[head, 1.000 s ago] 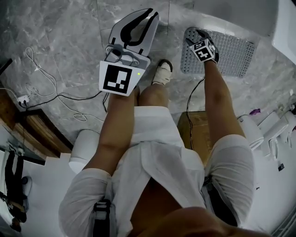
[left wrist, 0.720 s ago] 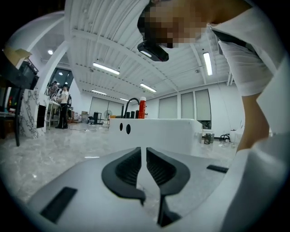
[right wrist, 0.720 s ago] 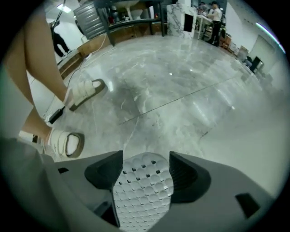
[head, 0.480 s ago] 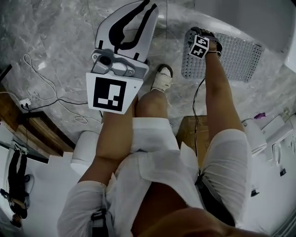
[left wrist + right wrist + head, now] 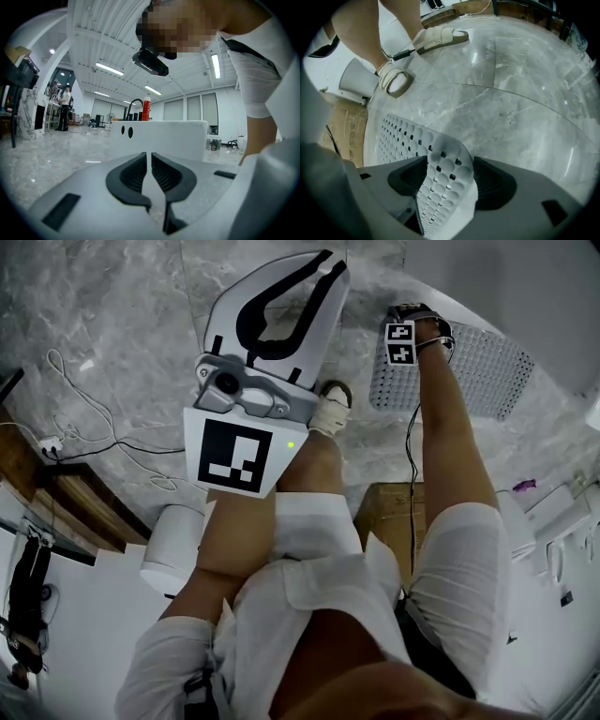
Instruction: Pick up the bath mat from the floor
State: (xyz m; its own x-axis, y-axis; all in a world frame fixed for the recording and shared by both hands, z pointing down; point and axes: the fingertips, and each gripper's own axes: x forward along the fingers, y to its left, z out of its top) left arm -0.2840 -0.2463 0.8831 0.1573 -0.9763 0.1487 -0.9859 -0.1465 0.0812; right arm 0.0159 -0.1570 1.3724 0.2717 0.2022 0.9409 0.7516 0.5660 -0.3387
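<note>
**Mat corner sits between wide-open jaws, not yet clamped**

The bath mat (image 5: pixel 478 362) lies flat on the grey marble floor (image 5: pixel 122 296), just ahead of the person's sandalled foot (image 5: pixel 328 409). Its near corner is curled upward, and the right gripper (image 5: pixel 417 315) has come down over it. In the right gripper view that perforated corner stands between the jaws, which are spread wide and not pressing on it.

The left gripper (image 5: pixel 323 268) is held up away from the floor, its jaws closed together on nothing.

The mat looks thin, light and floppy — probably rubbery, so it should bend rather than lift as a sheet. It may also cling to the smooth stone. The raised corner is the sensible place to clamp, seated deep between the pads and then peeled upward — a shallow pinch could slip off.
</note>
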